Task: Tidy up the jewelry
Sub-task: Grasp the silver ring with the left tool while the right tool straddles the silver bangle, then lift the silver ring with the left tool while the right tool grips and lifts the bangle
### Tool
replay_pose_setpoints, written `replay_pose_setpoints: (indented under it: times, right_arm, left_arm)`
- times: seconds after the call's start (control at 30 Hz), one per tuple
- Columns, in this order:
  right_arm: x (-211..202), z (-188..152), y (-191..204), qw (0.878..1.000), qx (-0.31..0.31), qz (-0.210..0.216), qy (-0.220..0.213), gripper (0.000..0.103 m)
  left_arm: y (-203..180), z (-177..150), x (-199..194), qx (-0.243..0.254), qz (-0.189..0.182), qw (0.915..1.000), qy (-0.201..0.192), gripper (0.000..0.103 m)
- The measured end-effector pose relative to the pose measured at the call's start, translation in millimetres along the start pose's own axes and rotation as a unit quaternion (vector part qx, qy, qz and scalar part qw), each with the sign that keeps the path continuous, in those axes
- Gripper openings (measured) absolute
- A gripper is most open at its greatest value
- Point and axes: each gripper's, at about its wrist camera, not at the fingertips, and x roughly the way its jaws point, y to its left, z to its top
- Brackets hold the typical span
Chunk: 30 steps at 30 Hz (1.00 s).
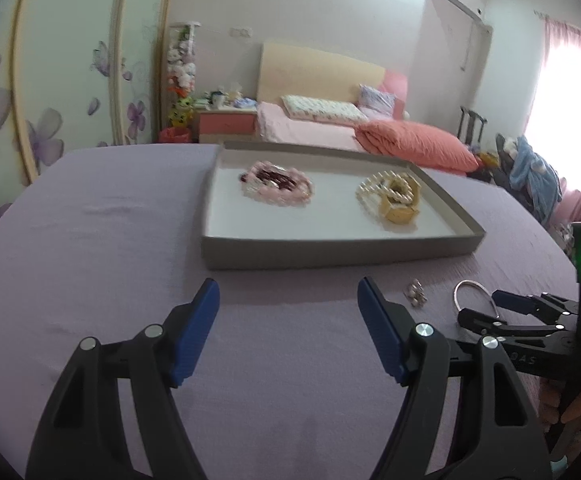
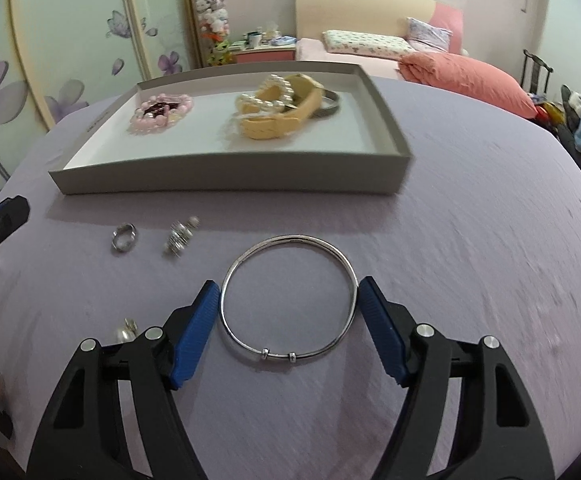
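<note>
The right gripper (image 2: 288,300) is hanging low over the lilac cloth (image 2: 470,240) with its blue pads (image 2: 194,332) spread wide, and the silver bangle (image 2: 288,298) is lying flat between them; the pads are standing just beside its rim at nine and three o'clock, and I cannot tell whether they are touching it, but they are not lifting it. From the bangle, at about ten o'clock, a small beaded charm (image 2: 179,237) is lying on the cloth, and further along the same way a silver ring (image 2: 123,237); at eight o'clock, partly hidden behind the left finger, something small and shiny (image 2: 127,329) is lying that I cannot make out. At twelve o'clock the shallow grey tray (image 2: 226,178) is sitting with a pink bead bracelet (image 2: 161,112) in its left half and a heap of pearl strands and a tan strap (image 2: 278,110) in its right half, a grey band (image 2: 330,104) poking out behind them. The left gripper (image 1: 288,330) is hovering off to the side over bare cloth, its pads likewise spread wide and holding nothing, with the tray at its twelve o'clock and the right gripper at its three. Beyond the table a bed (image 2: 370,50) with a coral quilt (image 2: 470,76) is filling the far wall.
</note>
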Motion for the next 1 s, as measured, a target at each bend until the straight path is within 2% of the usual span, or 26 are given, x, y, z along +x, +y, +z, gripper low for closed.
replay_pose_setpoints:
  times: [0.23,0.4,0.63,0.8,0.93,1.0]
  right_arm:
    - [-11.1,-14.1,-14.9,1.0,0.015,-0.002,-0.001,0.071]
    - [-10.5,-12.8,-17.1,1.0,0.02,0.003,-0.002,0.071]
    - [-10.4,-12.4,-18.4,1.0,0.023,0.008,-0.004,0.071]
    - [-10.0,-12.0,-18.5,1.0,0.022,0.007,-0.003,0.071]
    - [-10.7,-12.8,-16.5,1.0,0.02,0.005,-0.003,0.071]
    - [-10.5,-12.5,-15.7,1.0,0.019,0.003,-0.003,0.071]
  left_arm:
    - [-45.3,-2.8,29.8,0.057,-0.023,0.9966,0.056,0.069]
    - [-71.7,-0.9,50.2,0.086,-0.02,0.9928,0.08,0.06]
    - [-81.5,0.5,72.8,0.085,-0.013,0.989,0.12,0.048]
    - [-81.8,1.3,74.3,0.082,-0.007,0.9893,0.12,0.043]
    - [-80.3,2.3,73.8,0.078,0.0,0.9898,0.119,0.022]
    - [-79.1,1.8,73.2,0.075,-0.004,0.9901,0.118,0.022]
